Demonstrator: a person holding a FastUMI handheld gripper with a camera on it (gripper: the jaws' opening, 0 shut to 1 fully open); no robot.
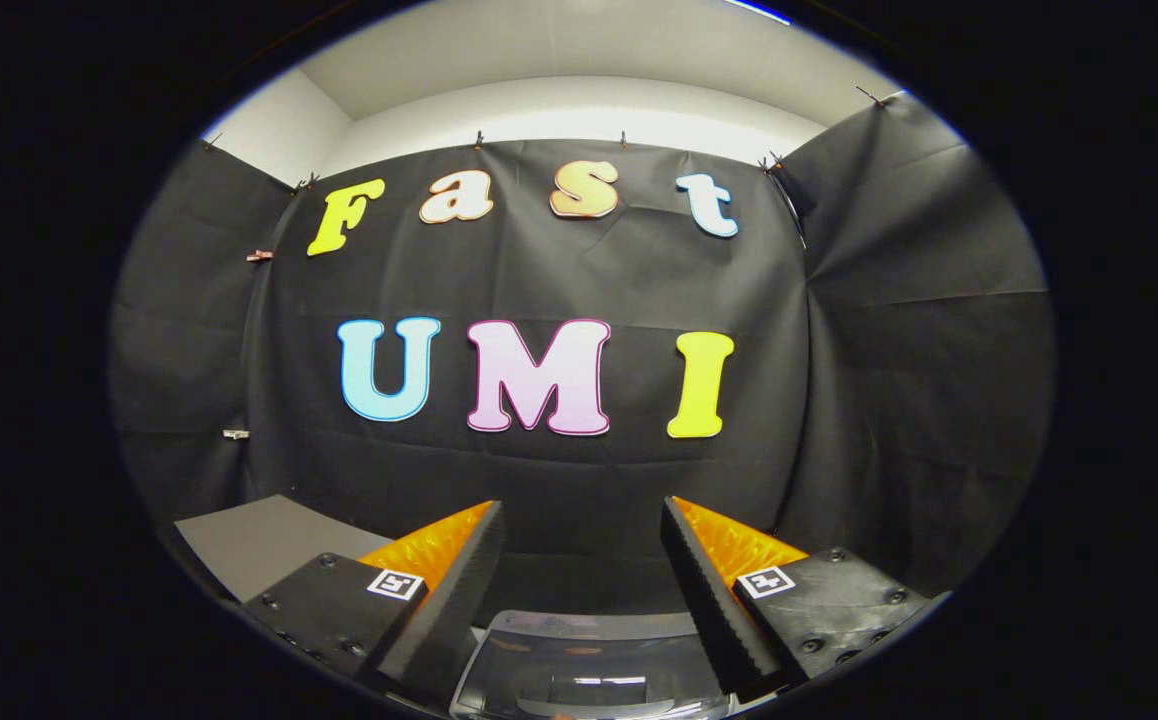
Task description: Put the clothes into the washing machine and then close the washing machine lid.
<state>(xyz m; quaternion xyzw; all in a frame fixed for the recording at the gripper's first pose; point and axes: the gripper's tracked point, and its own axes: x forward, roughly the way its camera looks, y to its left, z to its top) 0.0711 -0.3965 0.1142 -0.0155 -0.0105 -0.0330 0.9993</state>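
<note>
Gripper view: claw (pixel 584 520) spread wide, pinching nothing, fingers (pixel 459 590) well apart and aimed at the black cloth wall (pixel 559 480). Between the fingers, low and just under them, a glossy translucent lid (pixel 589 665) of the washer, smoky grey, catching streaks of light; cannot tell whether fully down or partly raised. Beyond the left finger, a grey desk (pixel 259 545) running up to the cloth. Small clips (pixel 259 256) pinning the cloth along its seams. Above the cloth, a pale wall (pixel 579 110) and ceiling. Clothes not made out anywhere near the fingers.
</note>
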